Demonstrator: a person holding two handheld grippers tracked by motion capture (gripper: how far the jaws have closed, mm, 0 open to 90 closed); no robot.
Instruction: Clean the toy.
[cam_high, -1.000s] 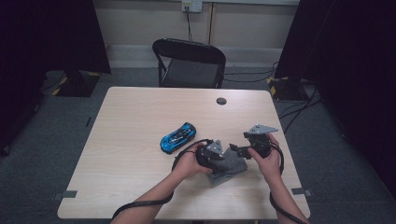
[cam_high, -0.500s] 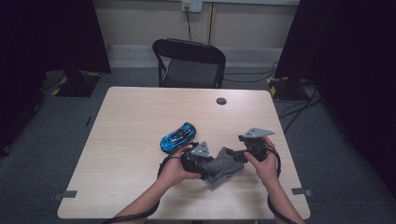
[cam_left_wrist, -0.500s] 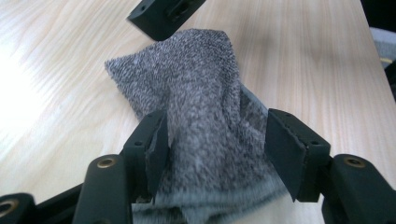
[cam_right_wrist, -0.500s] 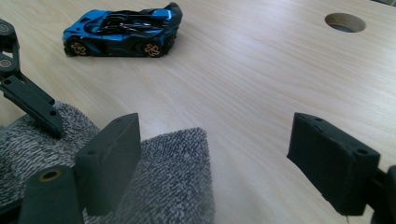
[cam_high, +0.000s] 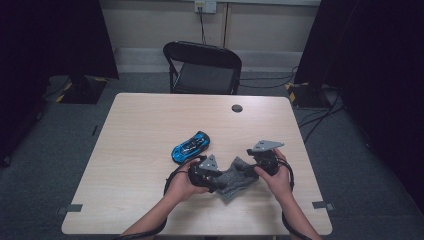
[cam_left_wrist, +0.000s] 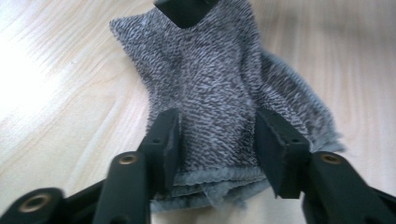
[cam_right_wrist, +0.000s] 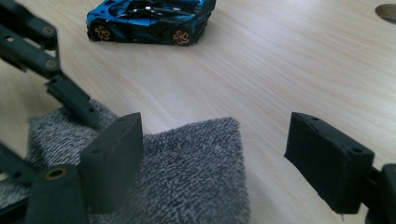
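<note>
A grey terry cloth (cam_high: 235, 179) lies rumpled on the pale wooden table (cam_high: 150, 120) near its front edge, between my two grippers. My left gripper (cam_high: 216, 181) has just been closing. In the left gripper view the folded end of the cloth (cam_left_wrist: 215, 93) sits gathered between its pads (cam_left_wrist: 166, 144), which press on its sides. My right gripper (cam_high: 253, 167) stands open at the cloth's other end. A corner of the cloth (cam_right_wrist: 187, 177) lies by its left pad (cam_right_wrist: 114, 154), and its right pad is over bare wood. A blue toy car (cam_high: 190, 146) (cam_right_wrist: 149, 18) stands beyond the cloth.
A small black round cap (cam_high: 237, 108) sits near the table's far edge. A black folding chair (cam_high: 202, 67) stands behind the table. Dark curtains hang at both sides. Cables trail from both grippers over the front edge.
Both hands have shifted a little left and toward the front edge. The cloth, earlier bunched under the grippers, now lies stretched between them. The car has not moved.
</note>
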